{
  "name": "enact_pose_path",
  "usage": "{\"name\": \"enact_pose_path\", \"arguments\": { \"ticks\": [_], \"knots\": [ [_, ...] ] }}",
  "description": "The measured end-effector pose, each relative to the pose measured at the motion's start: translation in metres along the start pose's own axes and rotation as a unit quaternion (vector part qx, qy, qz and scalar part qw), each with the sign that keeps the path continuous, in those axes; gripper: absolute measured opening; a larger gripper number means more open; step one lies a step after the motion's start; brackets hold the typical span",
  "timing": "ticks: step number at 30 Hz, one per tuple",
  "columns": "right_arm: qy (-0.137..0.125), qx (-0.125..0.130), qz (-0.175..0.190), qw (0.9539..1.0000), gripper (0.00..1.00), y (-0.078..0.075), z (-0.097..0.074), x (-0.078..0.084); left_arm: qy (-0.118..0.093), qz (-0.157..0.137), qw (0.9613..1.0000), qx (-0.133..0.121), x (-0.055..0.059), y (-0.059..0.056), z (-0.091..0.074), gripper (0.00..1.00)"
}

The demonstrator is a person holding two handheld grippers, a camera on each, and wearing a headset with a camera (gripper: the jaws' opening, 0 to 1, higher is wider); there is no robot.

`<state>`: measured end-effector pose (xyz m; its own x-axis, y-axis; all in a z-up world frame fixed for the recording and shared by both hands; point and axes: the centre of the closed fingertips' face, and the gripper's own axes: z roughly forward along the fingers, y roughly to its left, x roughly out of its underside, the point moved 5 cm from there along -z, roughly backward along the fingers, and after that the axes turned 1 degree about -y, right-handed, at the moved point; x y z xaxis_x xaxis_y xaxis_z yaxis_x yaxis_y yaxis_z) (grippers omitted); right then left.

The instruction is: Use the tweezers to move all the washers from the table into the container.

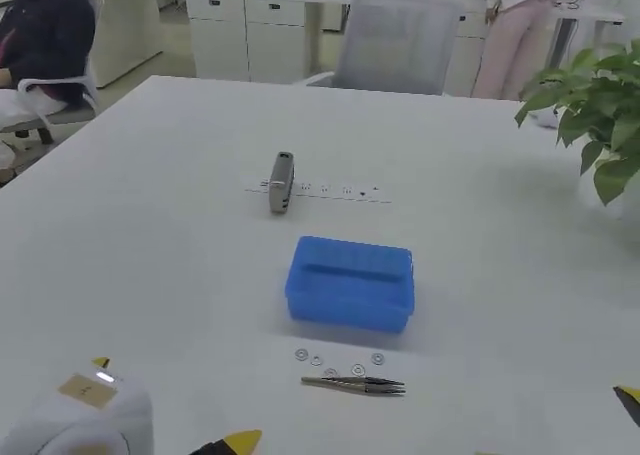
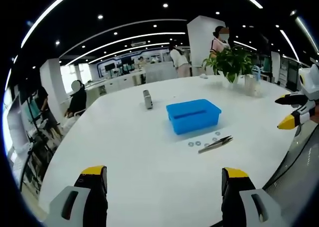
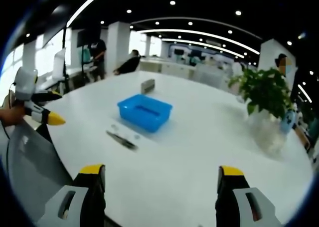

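Observation:
Several small metal washers [image 1: 331, 365] lie on the white table [image 1: 150, 225], just in front of the blue container [image 1: 350, 283]. The tweezers [image 1: 355, 383] rest flat on the table beside them, nearer to me. My left gripper [image 1: 170, 403] hovers open at the near left with nothing between its jaws. A yellow fingertip [image 1: 628, 400] of my right gripper shows at the near right edge. In the left gripper view, the open left gripper [image 2: 164, 174] faces the container [image 2: 193, 115], washers [image 2: 202, 142] and tweezers [image 2: 215, 143]. The right gripper [image 3: 160, 171] is open too, well short of the tweezers [image 3: 121, 140].
A grey block [image 1: 282, 182] stands on a socket strip [image 1: 335, 190] behind the container. A potted plant [image 1: 598, 105] is at the table's right edge. An office chair [image 1: 395, 40] stands at the far side, with people seated and standing beyond.

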<state>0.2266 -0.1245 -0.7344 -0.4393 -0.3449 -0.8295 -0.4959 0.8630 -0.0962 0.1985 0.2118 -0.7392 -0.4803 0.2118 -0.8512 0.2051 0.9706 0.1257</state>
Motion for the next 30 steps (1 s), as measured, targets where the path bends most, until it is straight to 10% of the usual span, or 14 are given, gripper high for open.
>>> {"name": "enact_pose_path", "arguments": {
  "ticks": [14,30],
  "knots": [
    [0.004,-0.016,0.02,0.9997,0.89,0.003,0.013,-0.01,0.003,-0.008,0.9998,0.018,-0.015,0.005,0.007,0.96],
    [0.014,-0.028,0.057,0.9979,0.86,0.001,0.026,-0.006,0.059,0.058,0.9857,0.147,-0.02,-0.03,0.063,0.71]
  ]
}}
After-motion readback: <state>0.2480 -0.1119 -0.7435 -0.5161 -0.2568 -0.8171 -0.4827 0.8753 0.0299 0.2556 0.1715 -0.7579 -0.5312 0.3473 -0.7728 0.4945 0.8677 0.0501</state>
